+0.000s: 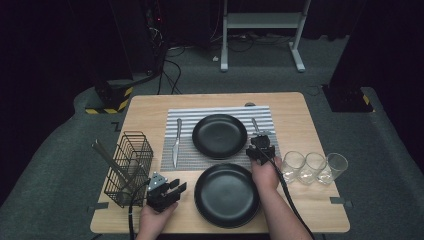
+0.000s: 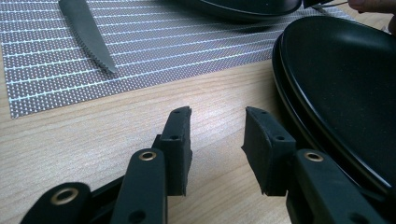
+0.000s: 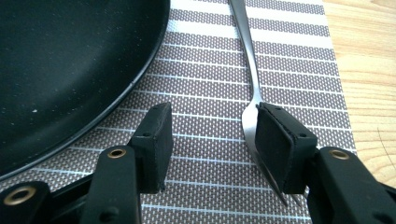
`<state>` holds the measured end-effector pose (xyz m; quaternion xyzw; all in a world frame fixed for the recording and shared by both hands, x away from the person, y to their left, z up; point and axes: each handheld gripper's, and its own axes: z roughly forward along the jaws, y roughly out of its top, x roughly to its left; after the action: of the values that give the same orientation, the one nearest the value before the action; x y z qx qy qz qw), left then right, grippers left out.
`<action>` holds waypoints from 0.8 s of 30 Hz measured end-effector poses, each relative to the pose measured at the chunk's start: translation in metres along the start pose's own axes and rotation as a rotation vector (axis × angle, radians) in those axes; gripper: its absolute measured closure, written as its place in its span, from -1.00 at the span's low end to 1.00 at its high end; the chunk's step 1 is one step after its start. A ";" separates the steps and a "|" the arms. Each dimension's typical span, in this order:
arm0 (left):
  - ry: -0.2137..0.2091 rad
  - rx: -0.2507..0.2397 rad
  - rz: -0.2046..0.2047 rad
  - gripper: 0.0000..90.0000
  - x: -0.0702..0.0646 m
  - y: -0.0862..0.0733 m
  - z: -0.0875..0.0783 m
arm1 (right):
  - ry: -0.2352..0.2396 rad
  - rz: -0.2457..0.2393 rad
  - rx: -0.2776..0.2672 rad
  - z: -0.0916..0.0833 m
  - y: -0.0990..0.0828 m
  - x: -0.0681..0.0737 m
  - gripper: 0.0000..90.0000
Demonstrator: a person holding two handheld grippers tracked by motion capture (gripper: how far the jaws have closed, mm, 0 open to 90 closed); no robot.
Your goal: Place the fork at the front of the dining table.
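Evidently the step in hand is setting the fork (image 3: 254,88) down on the striped placemat (image 3: 299,70), just right of the far black plate (image 3: 70,60), toward the desk's (image 1: 145,107) far right. The right gripper (image 3: 212,140) has its fingers parted, one pad beside the fork's head, not clamping. The left gripper (image 2: 217,144) rests open and empty near the front edge. Next, probably: lift the right gripper clear without nudging the fork.
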<state>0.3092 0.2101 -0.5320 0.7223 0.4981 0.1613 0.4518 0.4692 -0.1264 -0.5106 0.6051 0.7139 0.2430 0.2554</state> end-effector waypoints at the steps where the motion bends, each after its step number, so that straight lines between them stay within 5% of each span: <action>1: 0.000 0.000 0.000 0.36 0.000 0.000 0.000 | -0.002 0.004 0.005 0.000 0.000 0.000 0.03; 9: 0.000 0.000 0.000 0.36 0.000 0.000 0.000 | -0.012 0.000 0.014 0.001 -0.001 0.001 0.00; 18: 0.000 0.000 0.000 0.36 0.000 0.000 0.000 | 0.036 0.008 0.007 -0.001 0.000 0.002 0.03; 24: 0.000 0.000 0.000 0.36 0.000 0.000 0.000 | 0.013 0.007 0.004 -0.003 0.001 0.001 0.01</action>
<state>0.3092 0.2100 -0.5320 0.7222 0.4983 0.1613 0.4517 0.4682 -0.1254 -0.5080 0.6065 0.7139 0.2461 0.2487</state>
